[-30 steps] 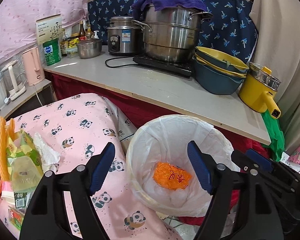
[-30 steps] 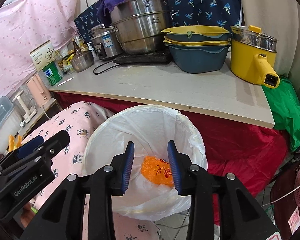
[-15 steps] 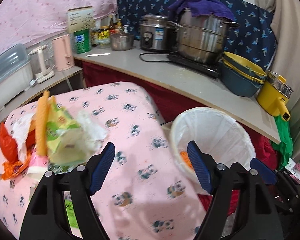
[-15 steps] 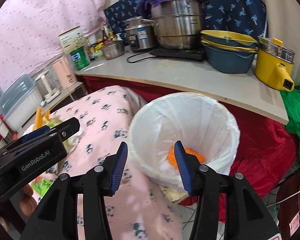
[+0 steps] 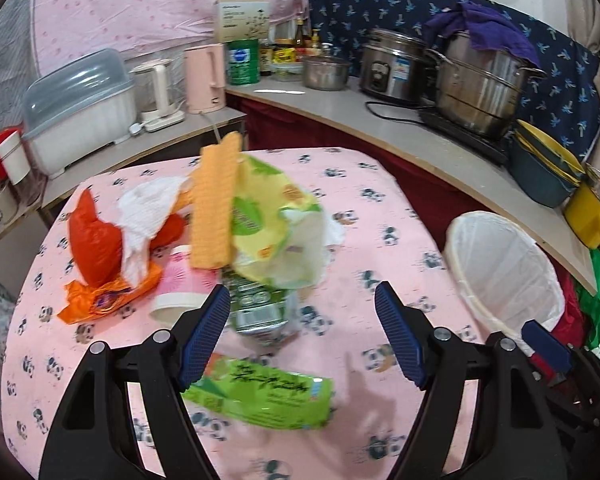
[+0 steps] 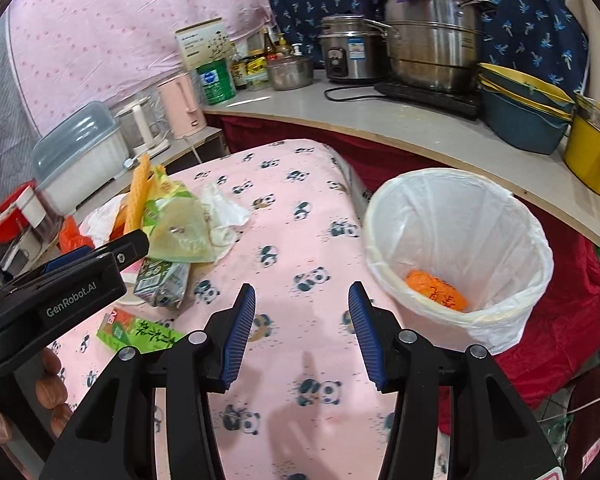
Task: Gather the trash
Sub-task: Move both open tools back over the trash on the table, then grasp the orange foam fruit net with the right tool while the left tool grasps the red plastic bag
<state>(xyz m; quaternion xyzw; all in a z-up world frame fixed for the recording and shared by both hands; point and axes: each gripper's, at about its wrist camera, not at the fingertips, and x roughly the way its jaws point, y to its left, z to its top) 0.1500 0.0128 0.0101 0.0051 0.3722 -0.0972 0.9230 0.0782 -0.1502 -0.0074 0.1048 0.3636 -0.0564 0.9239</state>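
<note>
Two grippers: both are hanging over the pink panda-print tablecloth (image 5: 380, 216), neither one touching any trash.
Left gripper (image 5: 302, 334): its jaws are standing wide apart with nothing between the pads; a green wrapper (image 5: 260, 394) is lying flat on the cloth just below them.
Right gripper (image 6: 302, 334): its jaws are standing apart and empty, pointing at bare cloth between the trash pile and the bin.
Trash pile: it is sitting on the far left part of the cloth, made up of a yellow-green bag (image 5: 276, 220), an upright orange strip (image 5: 216, 204), a red bag (image 5: 94, 240), white tissue (image 5: 148, 208), an orange wrapper (image 5: 100, 300), a pink cup (image 5: 186, 284) on its side and a crushed green carton (image 5: 256, 308).
Carton: it is blurring in the left view, so its print is hard to read; possibly a drink box.
Bin (image 6: 456, 252): it is standing beside the table's right edge, lined with a white bag, holding one orange packet (image 6: 436, 290) at the bottom.
Counter (image 6: 380, 128): it is carrying a large steel pot (image 6: 432, 40), a rice cooker (image 6: 350, 48), stacked blue and yellow bowls (image 6: 524, 112) and a yellow pot (image 6: 592, 148).
</note>
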